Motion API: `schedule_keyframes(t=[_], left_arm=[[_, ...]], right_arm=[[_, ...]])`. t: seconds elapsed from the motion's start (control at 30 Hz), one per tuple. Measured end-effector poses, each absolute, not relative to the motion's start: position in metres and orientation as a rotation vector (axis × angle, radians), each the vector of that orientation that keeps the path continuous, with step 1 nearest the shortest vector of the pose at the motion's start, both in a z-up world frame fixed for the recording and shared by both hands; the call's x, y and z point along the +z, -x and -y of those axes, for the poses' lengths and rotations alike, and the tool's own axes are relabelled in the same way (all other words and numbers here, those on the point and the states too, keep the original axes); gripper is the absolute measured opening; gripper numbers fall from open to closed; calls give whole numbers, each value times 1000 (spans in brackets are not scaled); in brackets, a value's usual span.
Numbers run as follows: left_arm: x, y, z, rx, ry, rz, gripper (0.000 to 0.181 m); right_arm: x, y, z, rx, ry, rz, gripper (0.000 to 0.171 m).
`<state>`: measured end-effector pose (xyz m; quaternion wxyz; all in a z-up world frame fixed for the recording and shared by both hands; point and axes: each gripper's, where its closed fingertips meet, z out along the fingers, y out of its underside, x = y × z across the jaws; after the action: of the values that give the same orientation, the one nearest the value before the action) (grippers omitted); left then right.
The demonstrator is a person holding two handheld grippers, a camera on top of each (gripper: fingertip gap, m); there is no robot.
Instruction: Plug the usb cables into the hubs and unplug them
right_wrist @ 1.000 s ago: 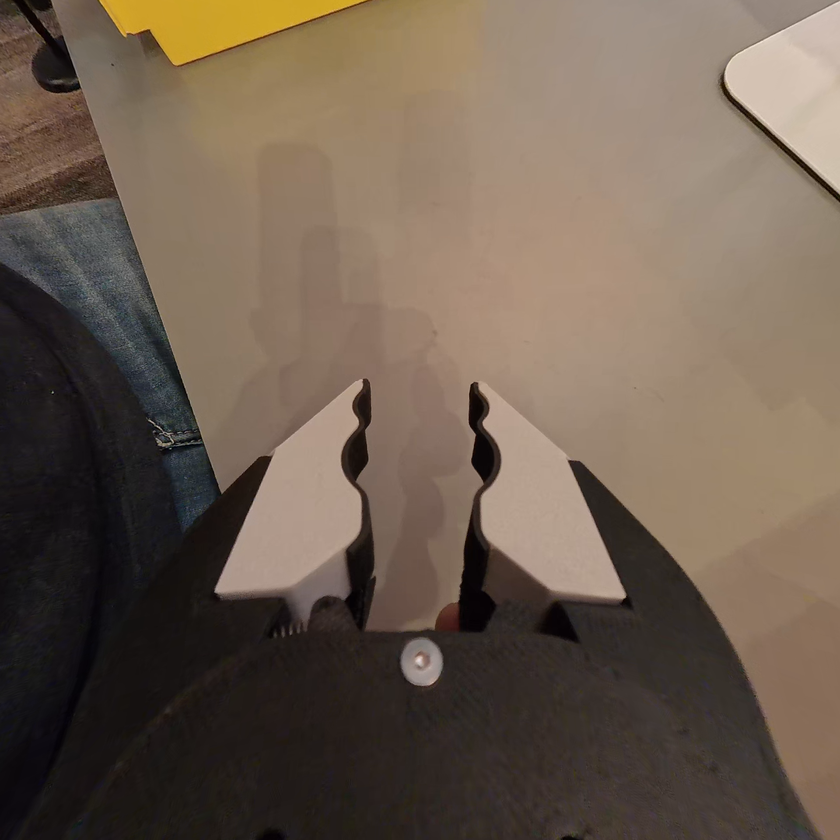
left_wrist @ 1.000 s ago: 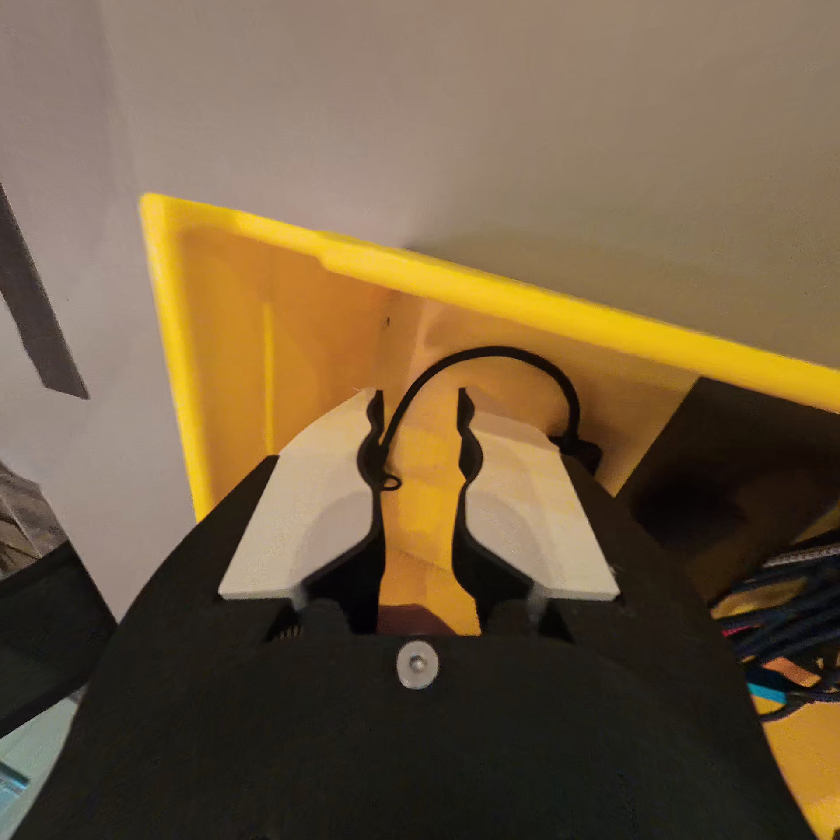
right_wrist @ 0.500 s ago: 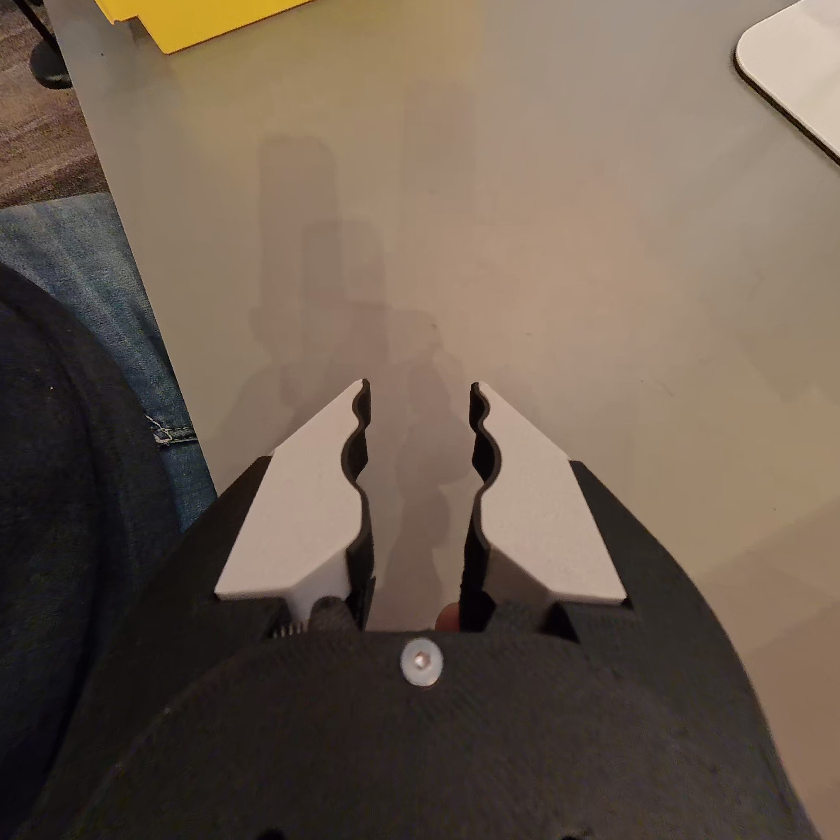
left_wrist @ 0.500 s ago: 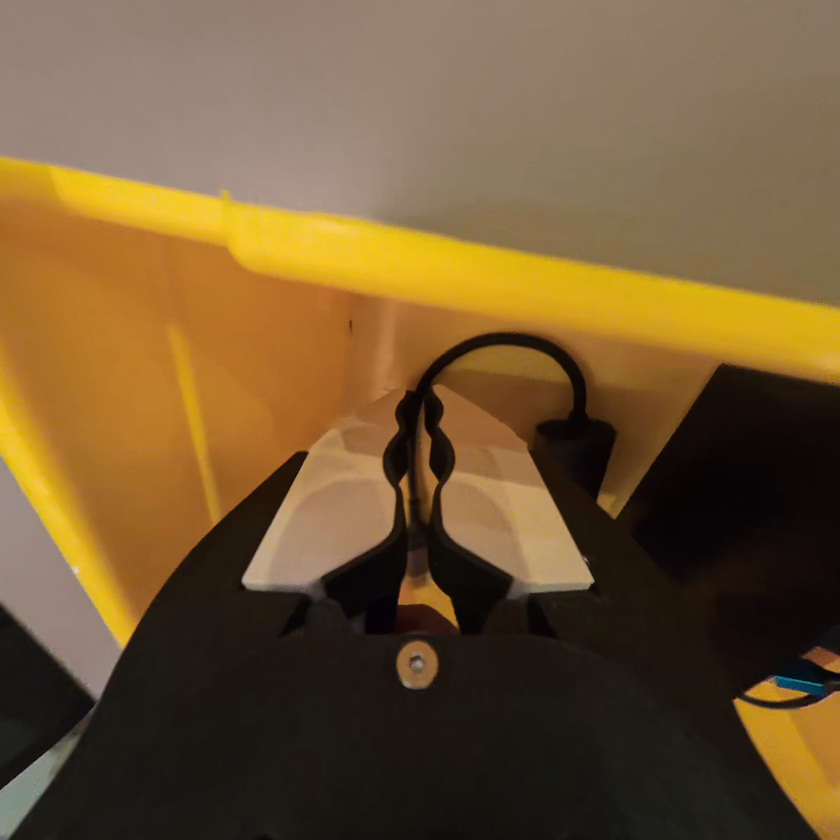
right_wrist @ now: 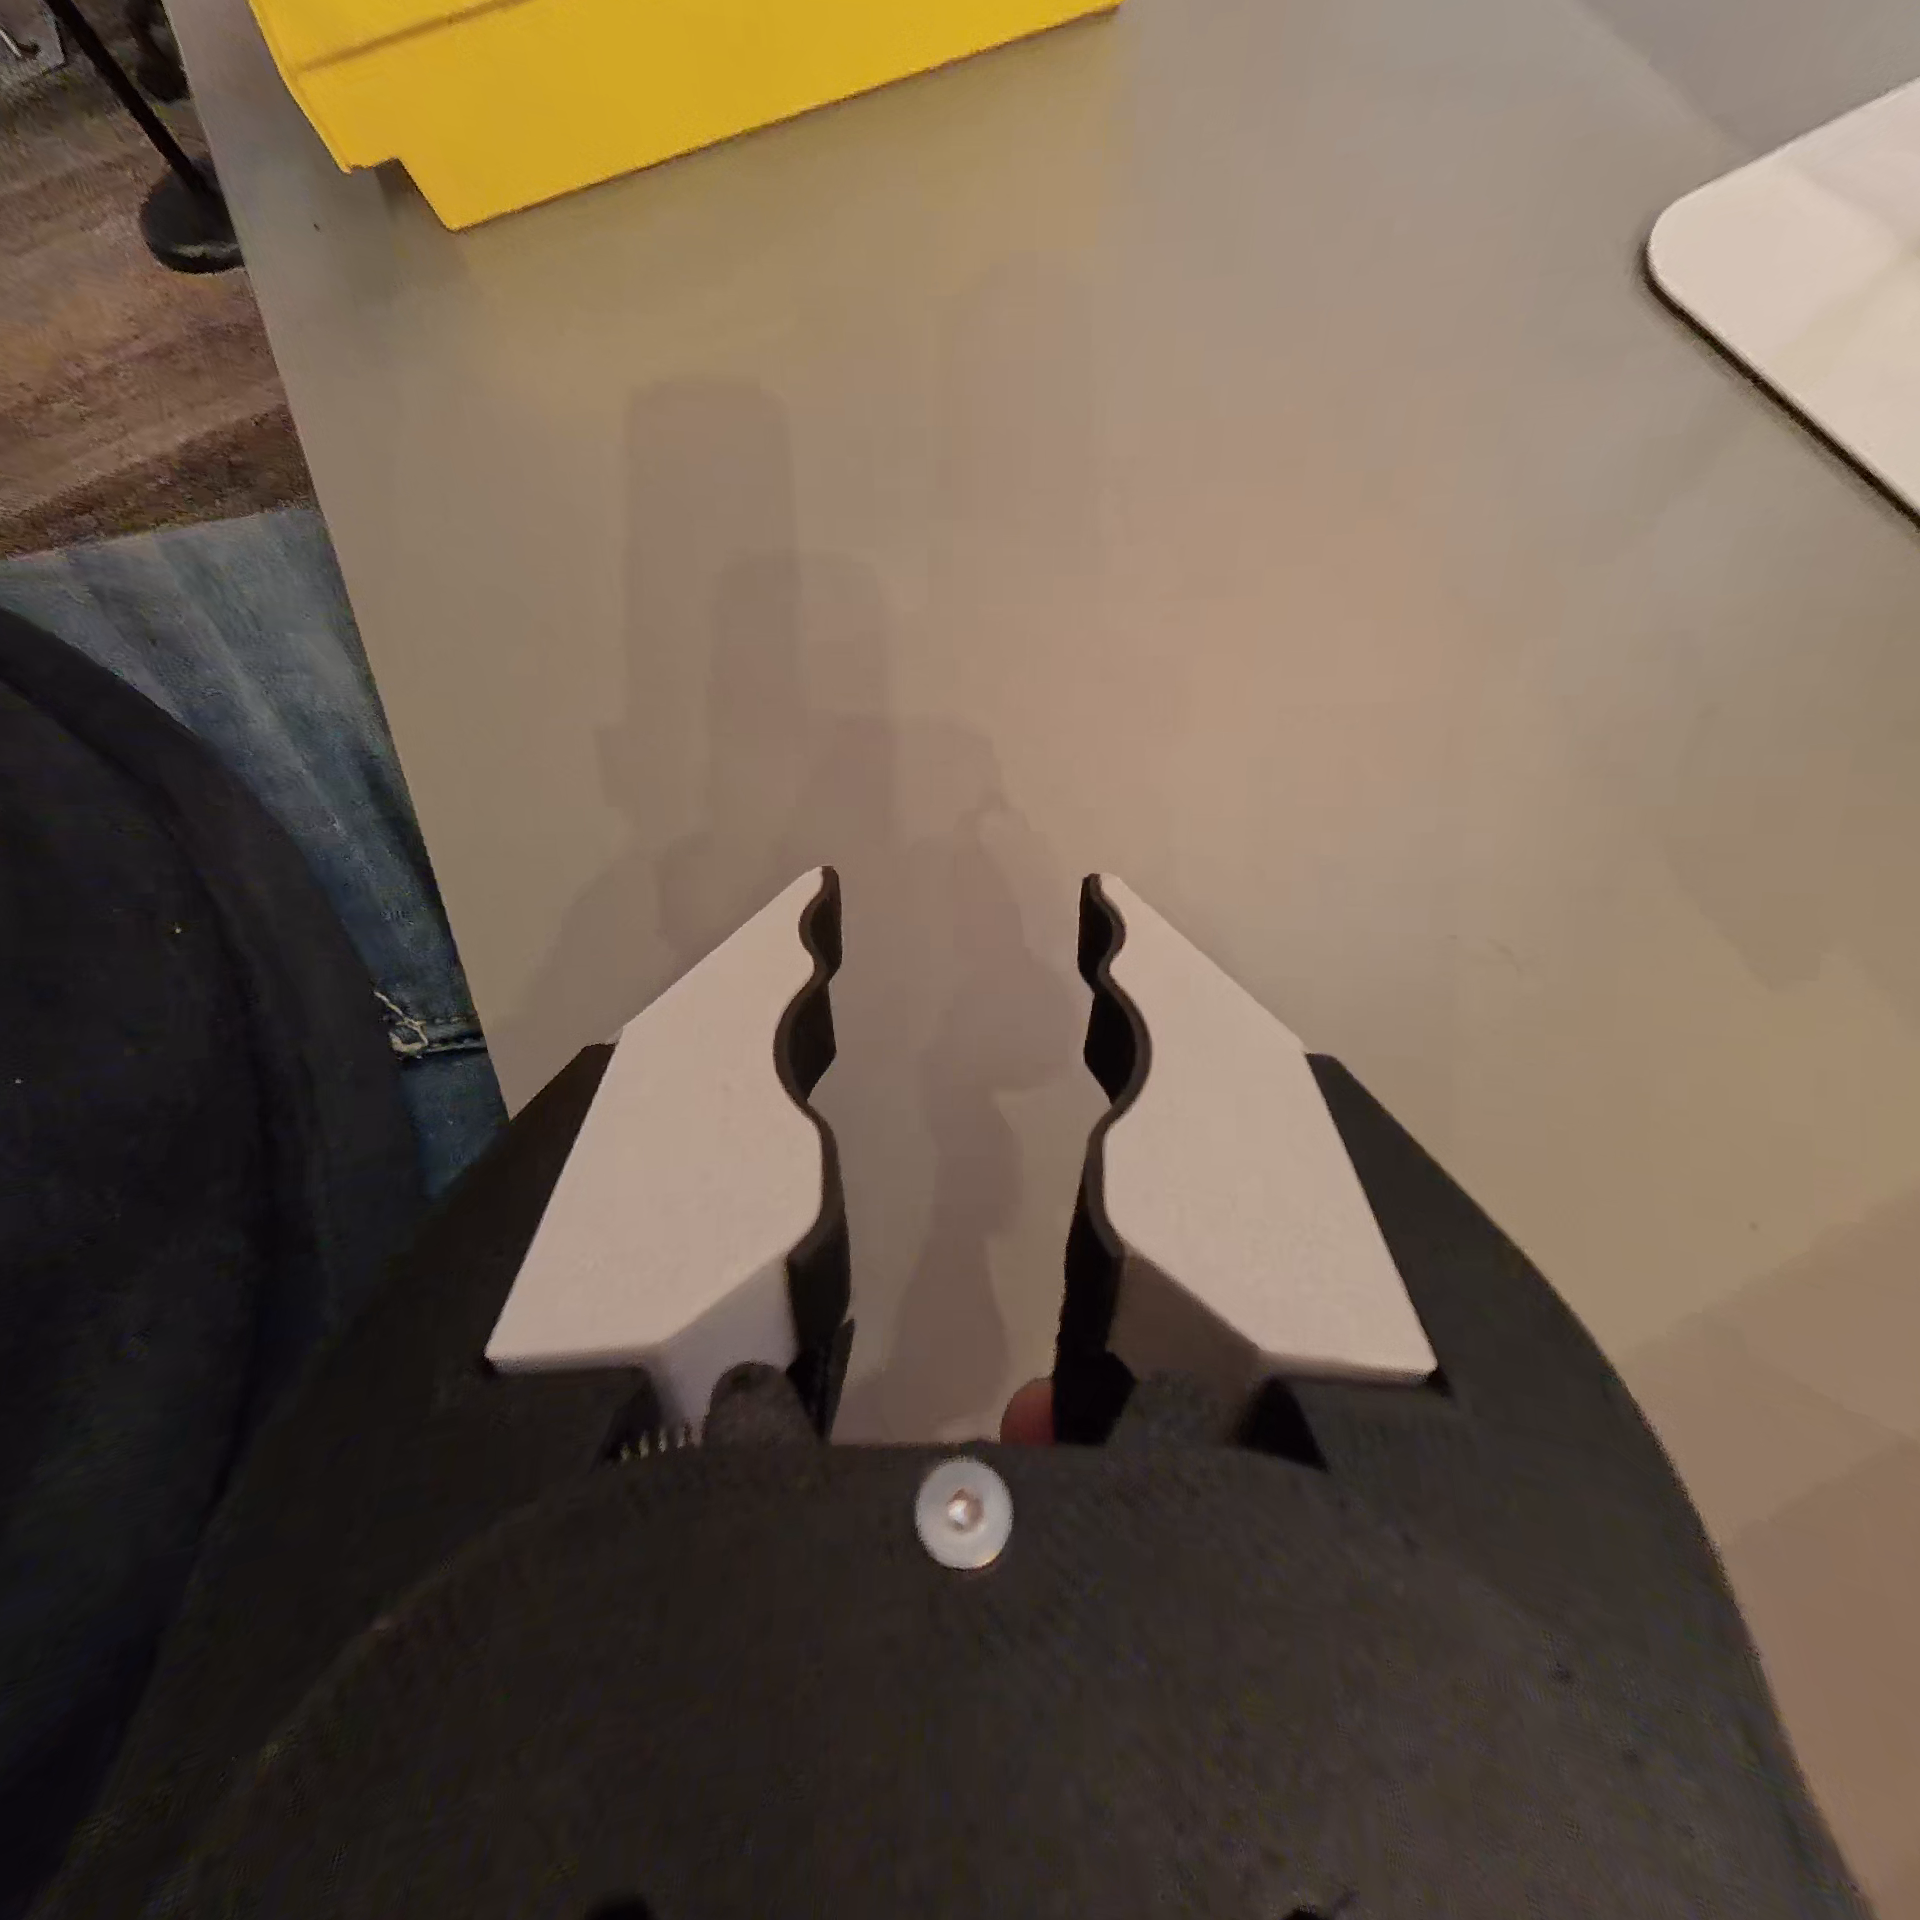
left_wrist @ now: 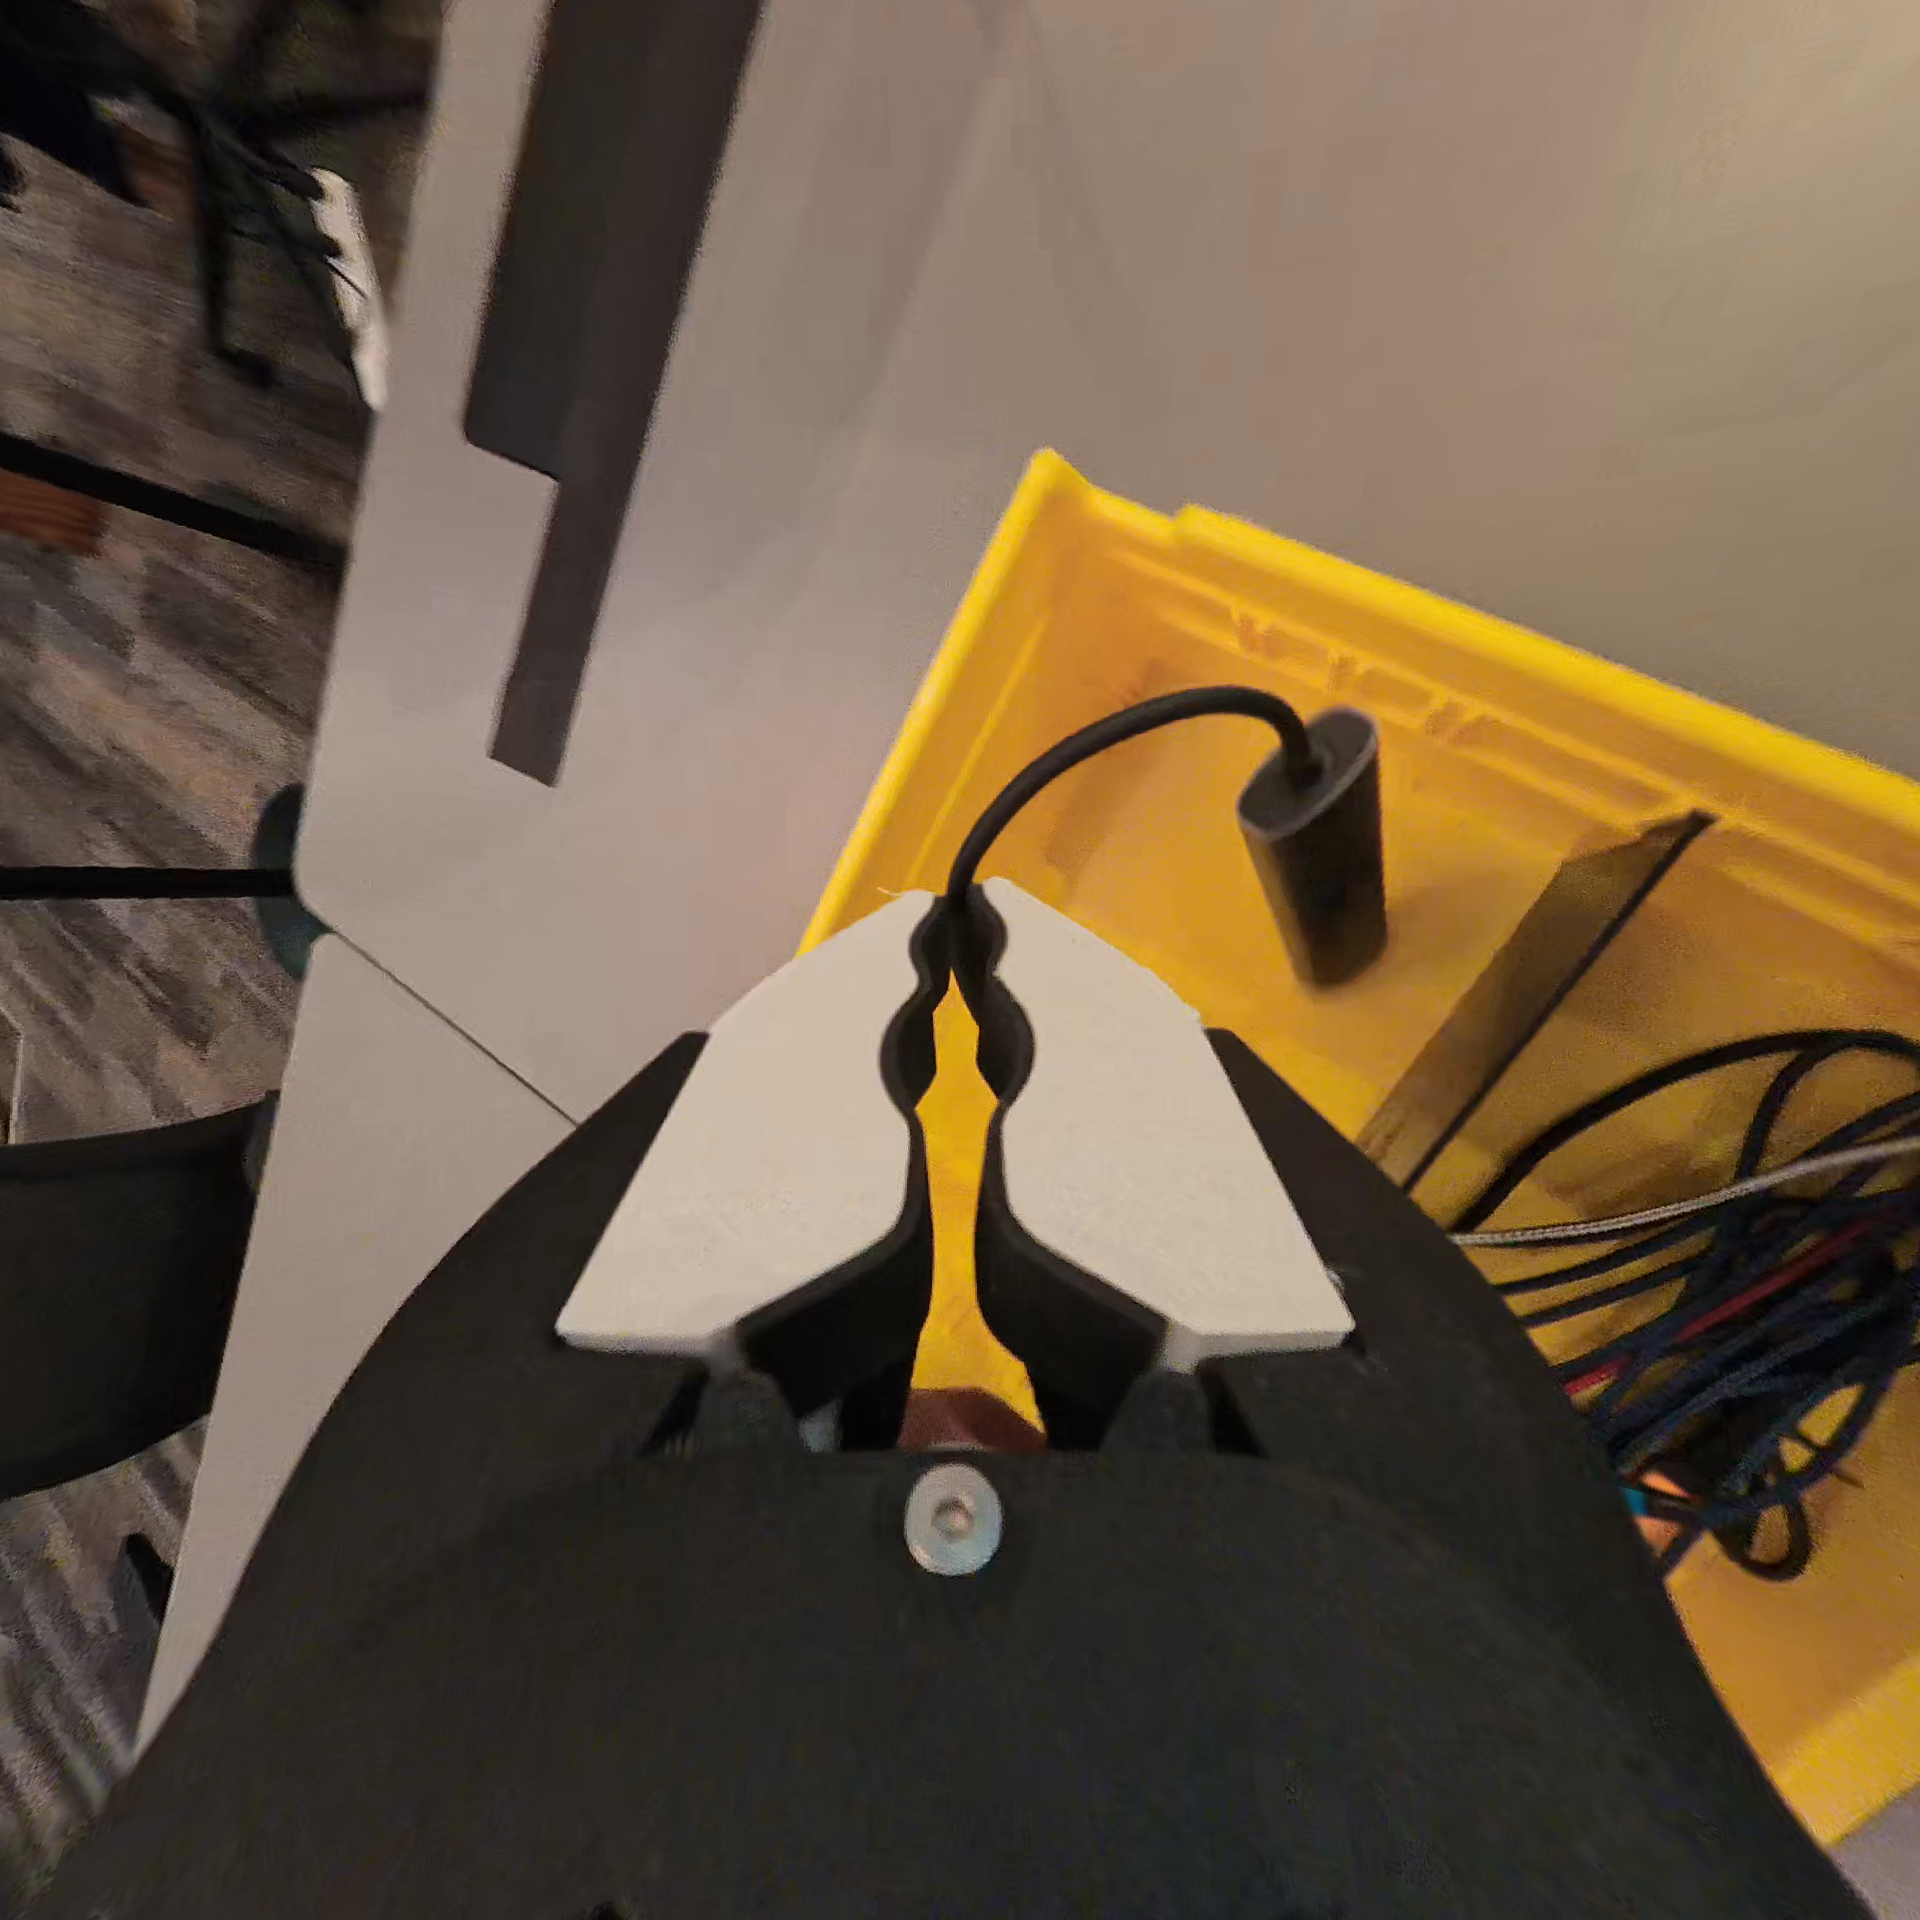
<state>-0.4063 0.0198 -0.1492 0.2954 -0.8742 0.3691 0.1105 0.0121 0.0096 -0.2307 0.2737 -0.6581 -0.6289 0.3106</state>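
Matte white plastic with wavy black inner pads forms the left tongs (left_wrist: 961,909), clenched on a thin black rubbery cable (left_wrist: 1049,769) right at their tips. The cable arches up and over to a smooth, dark, oblong hub (left_wrist: 1317,847) that hangs tilted above the floor of a glossy yellow plastic bin (left_wrist: 1475,665). A dark flat divider (left_wrist: 1527,982) splits the bin; beyond it lies a tangle of braided dark blue, red and grey USB cables (left_wrist: 1745,1278). The bin sits on a smooth pale grey worktop (left_wrist: 1351,260).

In the right wrist view, the right tongs (right_wrist: 956,894) are released, their scalloped pads well apart over the bare worktop (right_wrist: 1143,520). The bin's yellow corner (right_wrist: 582,114) shows at the top, a rounded white mat (right_wrist: 1818,270) at the right edge, and blue denim (right_wrist: 281,727) on the left.
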Motion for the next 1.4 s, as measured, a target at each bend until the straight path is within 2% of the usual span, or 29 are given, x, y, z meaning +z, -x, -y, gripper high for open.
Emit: schedule_keyframes(t=[0.23,0.4,0.5,0.6,0.77,0.9,1.0,1.2,1.3,1.4], left_arm=[[-72,374,-17,303,2116,-830,0],[-30,326,-19,362,2036,-889,0],[-49,322,-19,412,2138,-942,0],[-86,352,-15,497,2247,-963,0],[-154,419,1,496,2524,-785,35],[-195,456,7,539,2683,-694,40],[-214,485,5,796,2696,-802,40],[-231,516,-5,1159,2629,-895,25],[-235,522,-9,1193,2602,-851,4],[-225,521,-12,1192,2549,-818,3]], right_arm=[[-199,12,-3,921,1677,1628,55],[-166,46,5,926,1568,1624,56],[-156,61,11,880,1499,1663,56],[-160,62,21,870,1479,1696,56],[-177,51,26,863,1514,1726,56],[-176,51,25,872,1518,1719,56],[-179,52,26,869,1520,1726,55],[-186,52,27,874,1530,1741,55],[-189,52,25,877,1538,1742,55],[-191,51,23,881,1548,1738,54]])
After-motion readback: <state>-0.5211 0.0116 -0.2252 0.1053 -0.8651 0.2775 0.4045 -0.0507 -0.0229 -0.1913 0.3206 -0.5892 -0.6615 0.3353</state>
